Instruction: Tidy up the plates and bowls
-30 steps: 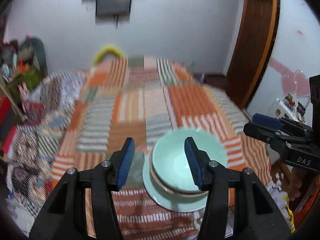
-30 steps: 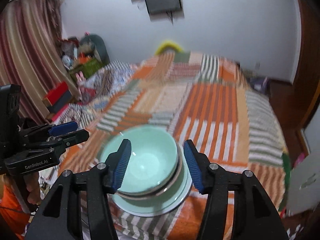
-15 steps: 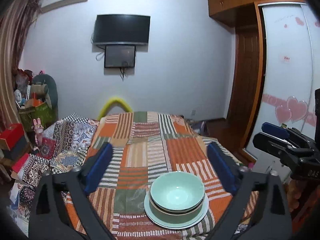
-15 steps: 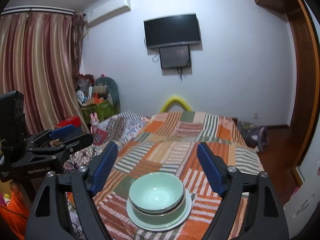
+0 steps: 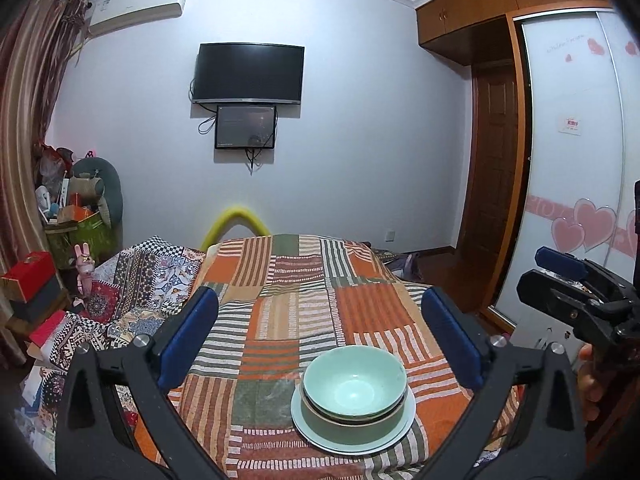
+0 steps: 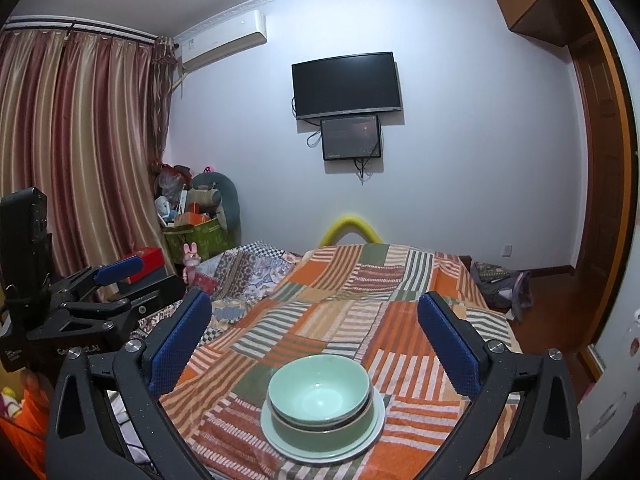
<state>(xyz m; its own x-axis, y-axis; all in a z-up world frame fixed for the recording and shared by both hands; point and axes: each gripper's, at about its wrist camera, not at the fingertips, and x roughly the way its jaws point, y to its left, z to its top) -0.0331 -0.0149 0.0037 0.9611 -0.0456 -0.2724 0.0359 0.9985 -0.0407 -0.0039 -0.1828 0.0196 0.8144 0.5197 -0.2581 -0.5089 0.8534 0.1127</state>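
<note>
A pale green bowl (image 5: 354,384) sits nested in a darker green bowl (image 5: 344,426) on a pale green plate (image 5: 310,432), near the front of the striped patchwork bed cover (image 5: 296,312). My left gripper (image 5: 319,300) hovers open, back from and above the stack, with nothing between its blue pads. In the right wrist view the same stack, top bowl (image 6: 318,388), lower bowl (image 6: 320,430) and plate (image 6: 280,438), lies below my right gripper (image 6: 314,304), whose jaws are opening wide and hold nothing. Each gripper shows at the edge of the other's view: right gripper (image 5: 528,270), left gripper (image 6: 160,276).
A second patterned quilt (image 5: 152,276) covers the left of the bed. Boxes, bags and a toy rabbit (image 6: 191,258) crowd the left corner by the curtains (image 6: 80,160). A wardrobe with heart stickers (image 5: 572,200) and a wooden door (image 5: 496,184) stand on the right. A television (image 5: 248,74) hangs on the far wall.
Both grippers have drawn back and up from the bowls and tilted upward, so the room's far wall shows. Their jaws have spread from half shut to wide open.
</note>
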